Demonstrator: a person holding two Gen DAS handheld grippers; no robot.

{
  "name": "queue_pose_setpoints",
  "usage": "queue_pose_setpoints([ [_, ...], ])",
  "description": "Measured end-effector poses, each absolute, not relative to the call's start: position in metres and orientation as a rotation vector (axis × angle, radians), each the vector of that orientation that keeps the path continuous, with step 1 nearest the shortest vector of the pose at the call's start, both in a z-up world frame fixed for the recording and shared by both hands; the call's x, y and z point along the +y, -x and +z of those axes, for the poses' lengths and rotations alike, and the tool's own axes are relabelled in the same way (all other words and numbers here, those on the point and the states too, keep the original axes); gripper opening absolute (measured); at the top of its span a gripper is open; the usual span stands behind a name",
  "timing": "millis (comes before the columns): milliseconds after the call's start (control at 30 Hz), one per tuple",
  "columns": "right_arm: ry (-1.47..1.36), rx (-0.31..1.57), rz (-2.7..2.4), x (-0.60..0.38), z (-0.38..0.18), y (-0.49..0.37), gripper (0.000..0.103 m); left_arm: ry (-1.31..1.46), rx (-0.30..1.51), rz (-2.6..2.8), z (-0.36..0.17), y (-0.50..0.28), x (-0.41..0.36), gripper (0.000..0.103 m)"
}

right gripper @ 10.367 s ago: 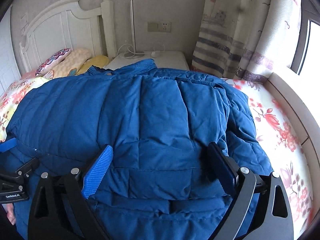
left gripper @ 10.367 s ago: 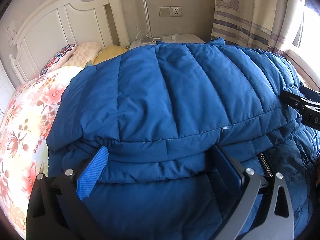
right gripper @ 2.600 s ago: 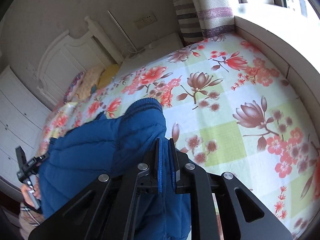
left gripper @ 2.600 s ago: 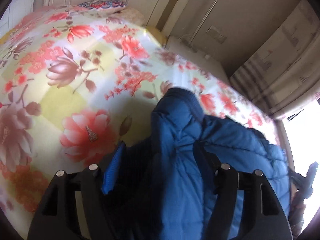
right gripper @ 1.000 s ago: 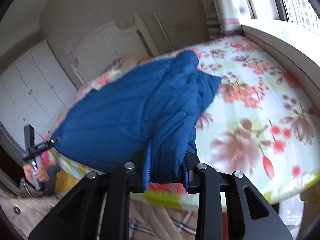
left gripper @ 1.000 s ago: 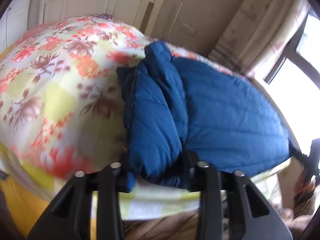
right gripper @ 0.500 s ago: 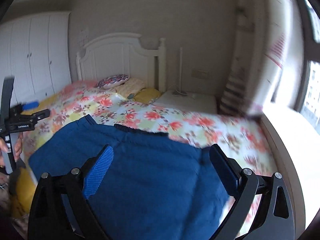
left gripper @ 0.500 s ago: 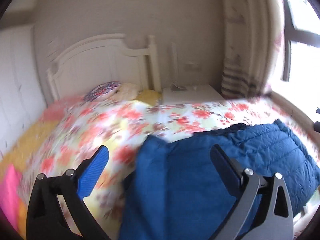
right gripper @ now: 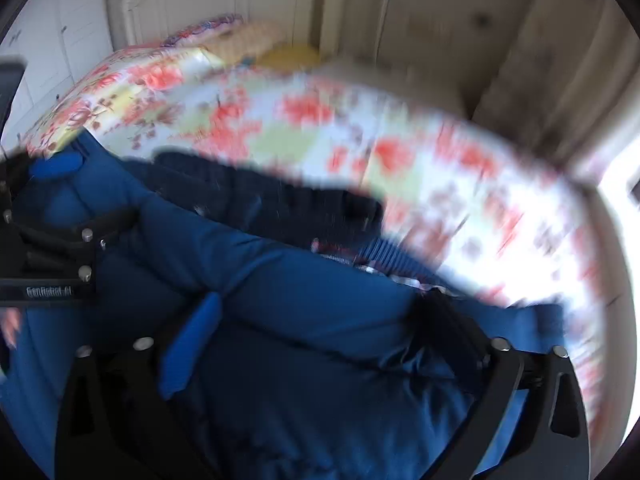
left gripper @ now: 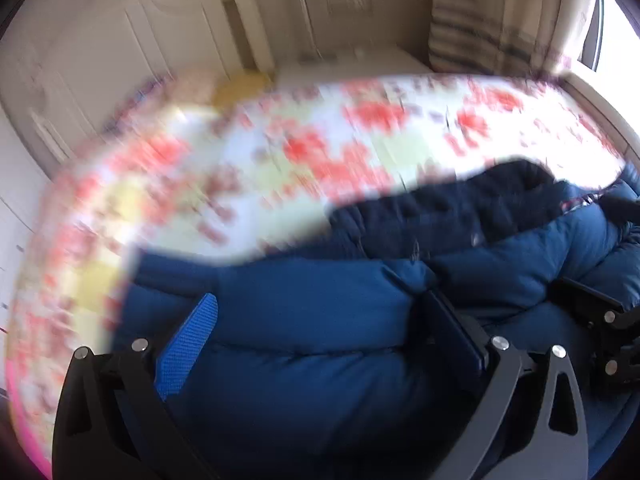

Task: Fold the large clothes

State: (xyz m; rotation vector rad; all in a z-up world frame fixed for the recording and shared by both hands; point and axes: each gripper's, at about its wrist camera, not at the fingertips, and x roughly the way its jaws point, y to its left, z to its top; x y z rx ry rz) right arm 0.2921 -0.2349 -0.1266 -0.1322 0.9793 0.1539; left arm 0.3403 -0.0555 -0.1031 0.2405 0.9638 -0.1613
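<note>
Blue down jacket (left gripper: 304, 320) lay across the near edge of the floral bedspread (left gripper: 248, 160), long axis running left-right across both views, puffy bulk directly under and ahead of both tools. Both frames were motion-blurred, so fine detail was unreliable.

Left gripper (left gripper: 320, 320): jaws spread wide, blue pad on one side and dark pad on the other, straddling a quilted ridge of the jacket. Fabric sat between the fingers, but the pads were well apart from each other, so nothing was pinched. Whether the pads touched the cloth I couldn't tell.

Right gripper (right gripper: 320, 320): same state, fingers splayed over the jacket with a fat fold between them, not clamped.

Key relation: the darker lining or collar region (left gripper: 460, 204) lay on the far side of the jacket from both tools, toward the headboard (left gripper: 132, 40). The near hem side was right at the fingertips. In the left view the dark patch sat right of centre, in the right view left of centre (so it was roughly between the two tools, neither clearly nearer).

The tools were close together: the right one showed at the right edge of the left view, the left one at the left edge of the right view.

My read: the next grab would want both sets of fingers closing on the near edge, spaced along the long axis. Thick, slippery fill risked a shallow pinch.
</note>
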Motion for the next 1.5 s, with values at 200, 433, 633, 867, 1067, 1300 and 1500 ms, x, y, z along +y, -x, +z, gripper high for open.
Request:
queue_pose_setpoints([
  [200,0.159,0.939,0.115,-0.235,-0.115,-0.284,0.098,-0.229,0.923,-0.159,-0.111,-0.335,-0.054,0.101],
  [433,0.096,0.927,-0.105,-0.317,-0.112,-0.282,0.099,-0.225,0.909,-0.161,-0.112,-0.333,-0.054,0.101],
  [633,-0.104,0.932,-0.049,-0.351,-0.129,-0.282,0.099,-0.224,0.904,-0.156,-0.112,-0.333,-0.055,0.101],
  [867,-0.067,0.899,-0.073,-0.343,-0.129,-0.278,0.099,-0.216,0.934,-0.16,-0.112,-0.336,-0.056,0.101],
  [1067,-0.061,0.896,-0.077,-0.344,-0.129,-0.278,0.099,-0.158,0.909,-0.164,-0.088,-0.32,-0.075,0.101],
  [1300,-0.063,0.89,-0.082,-0.344,-0.128,-0.276,0.099,-0.33,0.904,-0.29,-0.106,-0.311,-0.144,0.101],
  [1500,-0.084,0.895,-0.071,-0.347,-0.129,-0.277,0.099,-0.105,0.933,-0.398,-0.094,-0.321,-0.092,0.1],
])
